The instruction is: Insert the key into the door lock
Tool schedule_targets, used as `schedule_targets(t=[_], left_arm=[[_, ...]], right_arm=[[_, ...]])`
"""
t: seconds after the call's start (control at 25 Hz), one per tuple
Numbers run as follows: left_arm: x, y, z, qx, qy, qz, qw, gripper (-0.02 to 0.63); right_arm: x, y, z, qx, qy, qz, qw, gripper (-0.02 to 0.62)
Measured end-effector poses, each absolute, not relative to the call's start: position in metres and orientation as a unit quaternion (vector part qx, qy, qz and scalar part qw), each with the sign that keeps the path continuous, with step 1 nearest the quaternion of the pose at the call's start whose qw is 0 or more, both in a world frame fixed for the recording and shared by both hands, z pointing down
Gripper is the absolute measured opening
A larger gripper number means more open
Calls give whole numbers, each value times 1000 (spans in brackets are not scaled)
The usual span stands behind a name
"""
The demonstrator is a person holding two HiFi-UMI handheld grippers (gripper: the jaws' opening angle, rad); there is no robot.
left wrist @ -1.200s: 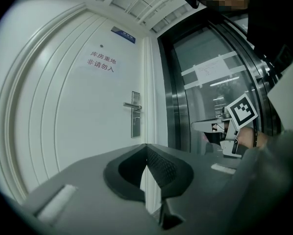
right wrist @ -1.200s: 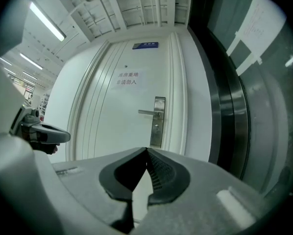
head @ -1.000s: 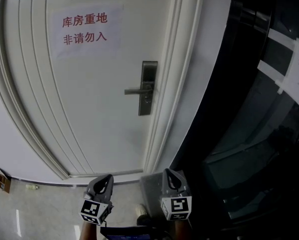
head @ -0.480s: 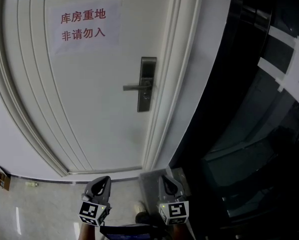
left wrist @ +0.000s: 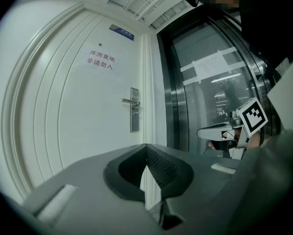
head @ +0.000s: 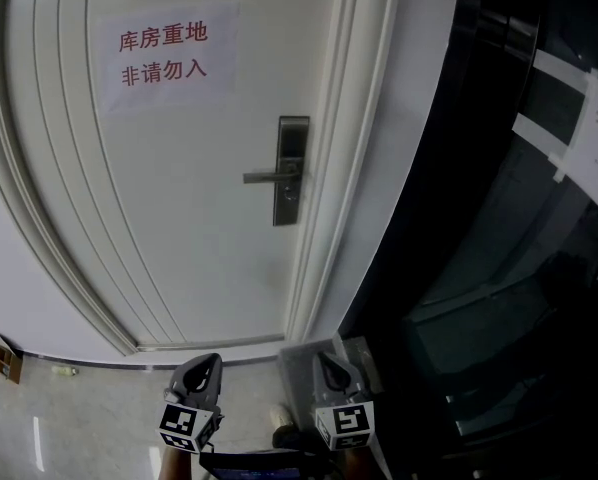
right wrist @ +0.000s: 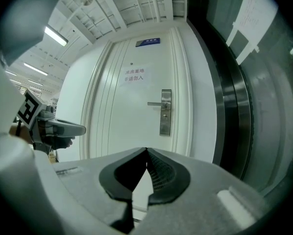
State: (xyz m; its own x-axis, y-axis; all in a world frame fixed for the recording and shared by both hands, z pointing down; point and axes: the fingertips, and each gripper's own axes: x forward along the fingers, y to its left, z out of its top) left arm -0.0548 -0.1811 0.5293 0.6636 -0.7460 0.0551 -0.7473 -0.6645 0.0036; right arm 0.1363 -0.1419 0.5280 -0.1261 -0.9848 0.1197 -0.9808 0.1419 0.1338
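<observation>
- Both grippers hang low and side by side, above the pale marbled floor (head: 89, 418) and well apart from the lock.
- left gripper (left wrist: 146, 147): clenched. The grey wedge-shaped jaws meet at the tips, and I can't see anything between the ribbed black pads (left wrist: 161, 168).
- right gripper (right wrist: 146, 151): same deal, pinched tight with nothing visible in it.
- door lock (head: 291, 171): a tall, brushed-metal rectangular plate near the door's right edge. A slim lever handle (head: 264, 177) sticks out to the left.
- door (head: 199, 228): smooth and white, with raised moulding strips. A paper sign (head: 167, 56) with red characters is stuck up high.
- To the right there's a dark glossy glass panel (head: 509, 298) with a white sheet (head: 591, 128) taped on.
</observation>
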Motion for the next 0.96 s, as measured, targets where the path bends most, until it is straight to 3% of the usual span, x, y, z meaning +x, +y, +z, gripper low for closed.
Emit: schedule_targets(t=[0.96], left_arm=[[-61,-185,533,910,-414,25,17,2]], right_arm=[[125,-144,520,645,-759,-20,85,2]])
